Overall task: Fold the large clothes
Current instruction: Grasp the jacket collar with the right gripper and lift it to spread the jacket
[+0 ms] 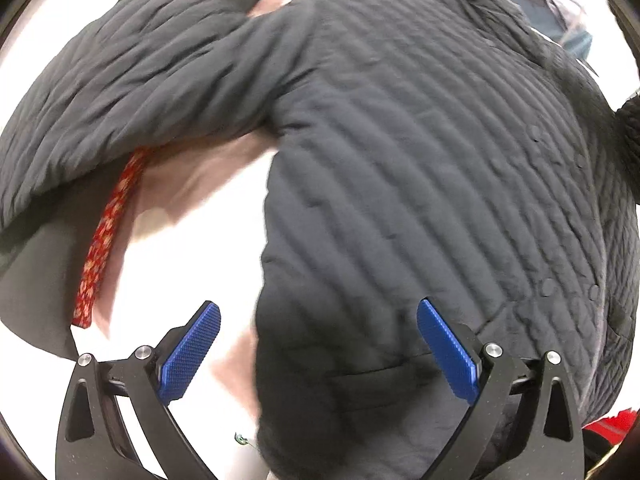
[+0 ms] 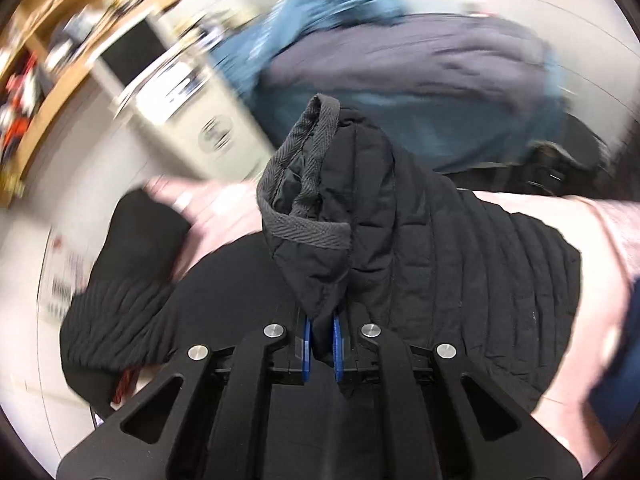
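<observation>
A dark quilted jacket [image 1: 420,152] lies spread over a white table [image 1: 192,264] and fills most of the left wrist view, one sleeve [image 1: 120,92] stretching to the left. My left gripper [image 1: 318,350] is open and empty just above the jacket's lower edge. In the right wrist view my right gripper [image 2: 320,350] is shut on a bunched end of the same jacket [image 2: 400,240], near its ribbed cuff [image 2: 308,184], and holds it up off the table.
A red patterned strip [image 1: 104,240] lies on the table under the sleeve. A heap of blue and grey clothes [image 2: 400,64] sits beyond the jacket. A white cabinet [image 2: 192,112] and wooden shelves [image 2: 48,60] stand at the far left, blurred.
</observation>
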Demonstrator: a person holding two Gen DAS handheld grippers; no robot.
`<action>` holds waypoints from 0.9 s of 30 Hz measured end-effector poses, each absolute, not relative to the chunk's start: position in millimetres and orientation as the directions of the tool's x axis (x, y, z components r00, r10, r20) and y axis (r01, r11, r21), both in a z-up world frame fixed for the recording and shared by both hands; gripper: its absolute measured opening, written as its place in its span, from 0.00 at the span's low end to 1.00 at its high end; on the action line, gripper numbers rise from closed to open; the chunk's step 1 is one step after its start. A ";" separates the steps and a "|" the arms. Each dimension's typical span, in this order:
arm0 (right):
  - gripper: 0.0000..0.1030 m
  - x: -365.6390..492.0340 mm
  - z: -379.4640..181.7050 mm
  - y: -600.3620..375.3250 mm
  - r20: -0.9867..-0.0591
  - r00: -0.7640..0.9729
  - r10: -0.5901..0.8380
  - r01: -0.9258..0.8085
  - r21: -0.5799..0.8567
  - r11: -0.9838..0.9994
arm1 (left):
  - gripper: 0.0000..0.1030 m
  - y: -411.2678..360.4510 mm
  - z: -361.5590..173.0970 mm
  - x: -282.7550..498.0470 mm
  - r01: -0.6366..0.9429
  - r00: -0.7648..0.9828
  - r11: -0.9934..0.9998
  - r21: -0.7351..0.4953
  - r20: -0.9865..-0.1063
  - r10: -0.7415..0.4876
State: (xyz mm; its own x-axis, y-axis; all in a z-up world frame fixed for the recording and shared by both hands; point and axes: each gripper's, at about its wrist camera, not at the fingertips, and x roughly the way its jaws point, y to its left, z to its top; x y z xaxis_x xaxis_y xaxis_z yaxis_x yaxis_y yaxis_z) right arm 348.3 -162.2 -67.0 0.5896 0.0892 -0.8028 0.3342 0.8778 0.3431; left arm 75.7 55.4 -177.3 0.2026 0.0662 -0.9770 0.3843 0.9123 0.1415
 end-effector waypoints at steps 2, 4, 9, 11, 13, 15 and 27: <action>0.08 378.7 -82.4 -120.8 -0.823 0.553 0.128 0.259 0.316 0.913 | 0.94 80.6 -182.3 82.9 0.354 0.195 0.925 0.137 -0.978 0.071; 0.08 396.8 -97.6 -89.9 -0.843 0.524 0.119 0.218 0.268 0.938 | 0.94 100.1 -186.8 87.8 0.334 0.192 0.932 0.141 -0.978 0.079; 0.08 426.5 -150.4 -36.8 -0.904 0.415 0.099 0.184 0.189 0.965 | 0.94 146.3 -203.1 95.5 0.308 0.174 0.940 0.147 -0.980 0.096; 0.08 433.1 -166.0 -24.7 -0.921 0.383 0.076 0.187 0.158 0.970 | 0.94 161.9 -210.3 102.9 0.298 0.157 0.945 0.136 -0.983 0.092; 0.08 438.2 -179.3 -17.7 -0.932 0.356 0.070 0.200 0.149 0.968 | 0.94 173.0 -213.6 107.7 0.292 0.150 0.948 0.124 -0.985 0.083; 0.08 444.0 -188.1 -11.3 -0.941 0.333 0.068 0.213 0.145 0.966 | 0.94 180.0 -215.3 110.1 0.290 0.153 0.949 0.125 -0.985 0.082; 0.65 404.8 -210.2 -5.1 -0.911 0.265 0.315 0.159 0.364 0.918 | 0.94 177.8 -216.4 169.7 0.369 0.220 0.918 0.143 -0.973 0.063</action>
State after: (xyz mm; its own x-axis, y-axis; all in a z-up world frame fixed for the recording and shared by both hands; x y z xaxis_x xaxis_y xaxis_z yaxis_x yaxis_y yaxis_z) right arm 404.8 -5.1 -210.2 0.2647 0.3152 -0.9114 0.1594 0.9178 0.3637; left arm 169.7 177.8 -216.4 0.2200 0.0633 -0.9734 0.3690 0.9183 0.1431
